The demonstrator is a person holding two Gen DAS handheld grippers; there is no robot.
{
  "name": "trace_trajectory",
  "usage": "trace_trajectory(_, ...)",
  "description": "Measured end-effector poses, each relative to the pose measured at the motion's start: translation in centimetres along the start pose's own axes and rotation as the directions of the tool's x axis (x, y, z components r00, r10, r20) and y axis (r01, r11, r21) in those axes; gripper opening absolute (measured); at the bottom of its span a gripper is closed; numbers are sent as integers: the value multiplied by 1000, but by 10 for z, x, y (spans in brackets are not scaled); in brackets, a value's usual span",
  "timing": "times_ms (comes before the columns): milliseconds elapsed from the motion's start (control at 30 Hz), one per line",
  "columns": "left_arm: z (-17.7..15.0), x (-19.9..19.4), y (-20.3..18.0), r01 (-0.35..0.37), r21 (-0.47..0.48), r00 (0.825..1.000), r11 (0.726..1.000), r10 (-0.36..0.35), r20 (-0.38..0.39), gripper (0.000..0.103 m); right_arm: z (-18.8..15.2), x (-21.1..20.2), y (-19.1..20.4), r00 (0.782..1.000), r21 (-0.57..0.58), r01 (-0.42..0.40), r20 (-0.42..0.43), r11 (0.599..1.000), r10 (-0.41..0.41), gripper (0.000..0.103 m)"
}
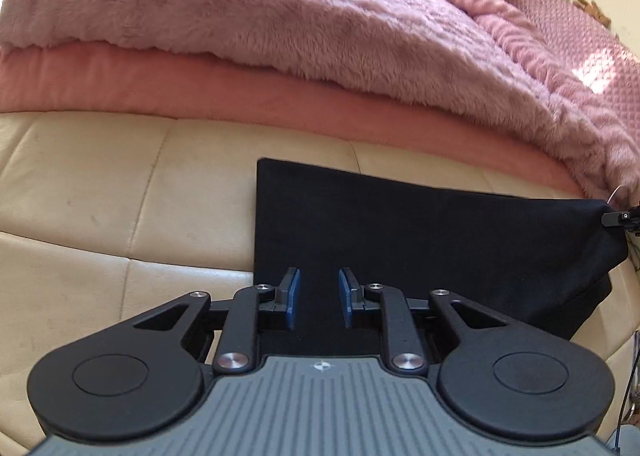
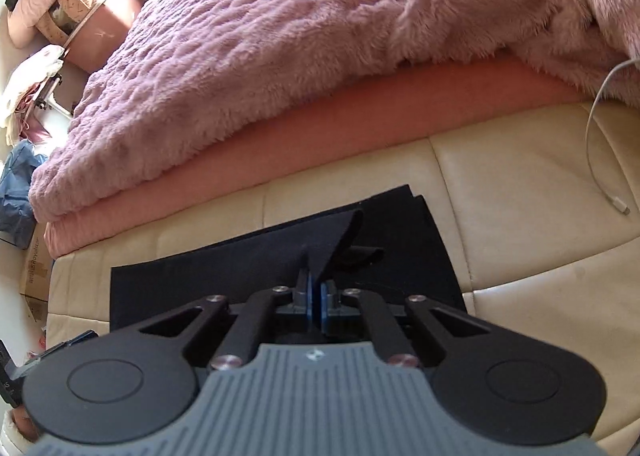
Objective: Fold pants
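Observation:
The black pants (image 1: 420, 228) lie folded flat on the cream leather cushion (image 1: 120, 196). My left gripper (image 1: 319, 296) is open, its blue pads apart over the near left part of the cloth, holding nothing. My right gripper (image 2: 316, 296) is shut on a corner of the pants (image 2: 336, 240) and lifts that corner off the flat layer (image 2: 200, 276). Part of the right gripper also shows at the far right of the left wrist view (image 1: 622, 218), at the raised edge of the pants.
A fluffy pink blanket (image 1: 280, 16) over a salmon sheet (image 1: 200, 84) lies just behind the pants. A white charging cable (image 2: 600, 176) lies on the cushion to the right. Bags and clutter (image 2: 60, 16) sit at the far left, beyond the bed.

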State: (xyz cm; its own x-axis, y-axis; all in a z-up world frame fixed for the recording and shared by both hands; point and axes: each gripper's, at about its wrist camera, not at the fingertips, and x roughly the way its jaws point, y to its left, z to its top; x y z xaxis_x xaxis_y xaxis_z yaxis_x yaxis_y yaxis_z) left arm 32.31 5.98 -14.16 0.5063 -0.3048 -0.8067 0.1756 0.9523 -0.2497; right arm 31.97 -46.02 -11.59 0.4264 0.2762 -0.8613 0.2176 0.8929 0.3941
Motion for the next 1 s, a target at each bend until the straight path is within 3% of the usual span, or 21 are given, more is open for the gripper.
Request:
trace_trajectory(100,-3,5,2,-14,0,1000,1000,14,-11,23,0,8,10,1000,-51,6,16,999,-5,0)
trace_trajectory(167,-5,5,4,-25,-3,1000,1000,25,-11,23,5,-11,30,994,-101,-68,75,993,76,0)
trace_trajectory(233,-6,2,8,-19,-19,1000,1000,19,5,23,5,-34,38,973,-162,-129,168,978,156,0)
trace_trajectory(267,-7,2,9,-11,-29,1000,1000,11,12,23,5,-35,37,973,-180,-93,190,979,128,0)
trace_trajectory(300,-8,3,10,-8,-34,1000,999,9,13,23,6,-25,34,981,-182,-15,187,983,49,0)
trace_trajectory(367,-9,10,7,-32,-30,999,999,32,1,23,3,12,15,988,-142,105,123,984,-88,0)
trace_trajectory(433,-11,13,5,-34,-30,999,999,34,-4,22,-6,41,1,985,-134,157,90,978,-146,0)
trace_trajectory(633,-12,11,6,-25,-38,1000,999,25,15,22,-21,36,1,973,-109,150,191,983,-128,0)
trace_trajectory(700,-12,10,8,-15,-54,999,998,16,28,22,-21,19,12,957,-158,144,272,977,-97,0)
trace_trajectory(733,-12,10,8,-12,-55,999,998,14,29,22,-20,15,18,946,-191,184,300,964,-121,0)
trace_trajectory(867,-15,14,7,-20,-57,1000,998,22,22,22,-14,47,14,953,-194,253,219,948,-210,0)
trace_trajectory(1000,-13,11,8,-22,-43,999,999,23,28,22,-19,60,8,942,-206,287,239,936,-236,0)
